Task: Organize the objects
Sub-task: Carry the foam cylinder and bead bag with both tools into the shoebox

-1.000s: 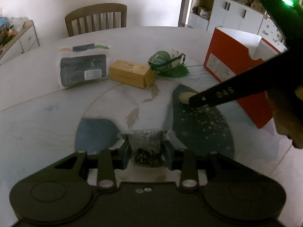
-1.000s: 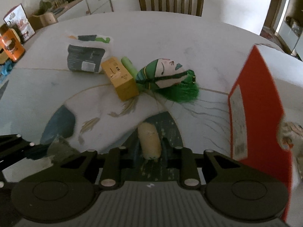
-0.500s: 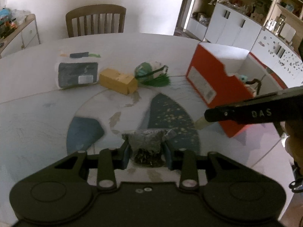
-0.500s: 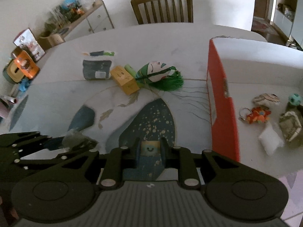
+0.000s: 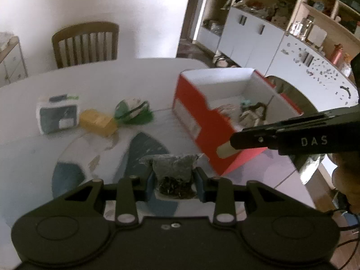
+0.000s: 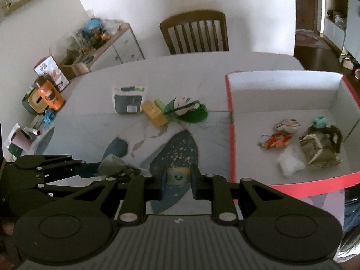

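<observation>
Sitting under both grippers is a big pale table (image 6: 180, 72) with blue-and-gold painted patches, wooden chair (image 6: 194, 33) at its far edge. Red box (image 6: 229, 135) with white inside stands open ahead and to the right of the right gripper (image 6: 178, 180); in the left wrist view it is ahead-right of the left gripper (image 5: 172, 180). Inside the box: tan folded item with dark strings (image 6: 319, 148), white pouch (image 6: 290, 164), orange toy (image 6: 275, 140), small teal thing (image 6: 320, 122). Far ahead of both grippers, in a row on the table: grey-labelled packet (image 6: 128, 100), yellow box (image 6: 154, 113), green-and-white tasselled item (image 6: 186, 110). Left gripper is clamped on a clear bag of dark dried bits (image 5: 174, 175), held above the table, just left of the right gripper. Right gripper pinches a small pale stick with a smiley face (image 6: 178, 178) between its fingers, close to the box's near red wall.
</observation>
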Tool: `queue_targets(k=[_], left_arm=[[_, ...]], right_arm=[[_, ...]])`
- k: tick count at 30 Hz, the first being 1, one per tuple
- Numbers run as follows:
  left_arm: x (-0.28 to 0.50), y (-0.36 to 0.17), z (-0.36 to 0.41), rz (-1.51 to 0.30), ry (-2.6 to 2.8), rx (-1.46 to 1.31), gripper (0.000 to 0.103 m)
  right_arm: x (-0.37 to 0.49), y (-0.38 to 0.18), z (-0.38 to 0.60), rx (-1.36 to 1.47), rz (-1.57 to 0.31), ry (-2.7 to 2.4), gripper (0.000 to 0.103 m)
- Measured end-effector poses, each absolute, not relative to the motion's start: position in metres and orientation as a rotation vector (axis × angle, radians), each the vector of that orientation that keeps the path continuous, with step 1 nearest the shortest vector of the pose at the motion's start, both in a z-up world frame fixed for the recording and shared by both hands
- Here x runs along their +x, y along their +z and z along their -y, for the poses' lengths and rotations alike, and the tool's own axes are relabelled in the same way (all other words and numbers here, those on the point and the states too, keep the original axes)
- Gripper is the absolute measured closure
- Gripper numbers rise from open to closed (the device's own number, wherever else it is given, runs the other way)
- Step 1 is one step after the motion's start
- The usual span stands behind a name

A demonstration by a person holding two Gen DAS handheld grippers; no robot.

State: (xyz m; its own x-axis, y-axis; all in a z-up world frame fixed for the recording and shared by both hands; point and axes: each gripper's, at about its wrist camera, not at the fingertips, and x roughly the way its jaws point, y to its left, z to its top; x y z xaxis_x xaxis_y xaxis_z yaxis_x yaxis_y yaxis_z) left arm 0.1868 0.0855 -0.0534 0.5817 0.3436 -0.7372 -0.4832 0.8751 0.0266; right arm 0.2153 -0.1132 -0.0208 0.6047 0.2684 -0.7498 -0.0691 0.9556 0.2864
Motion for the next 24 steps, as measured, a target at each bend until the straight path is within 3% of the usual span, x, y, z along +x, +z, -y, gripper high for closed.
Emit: queue_targets(k=[24], left_arm=[[0.299, -0.041, -0.032, -0.813, 0.422, -0.103, 0.068]], right_arm=[[0.202, -0.002, 0.264, 0.292, -0.798, 0.016, 0.083]])
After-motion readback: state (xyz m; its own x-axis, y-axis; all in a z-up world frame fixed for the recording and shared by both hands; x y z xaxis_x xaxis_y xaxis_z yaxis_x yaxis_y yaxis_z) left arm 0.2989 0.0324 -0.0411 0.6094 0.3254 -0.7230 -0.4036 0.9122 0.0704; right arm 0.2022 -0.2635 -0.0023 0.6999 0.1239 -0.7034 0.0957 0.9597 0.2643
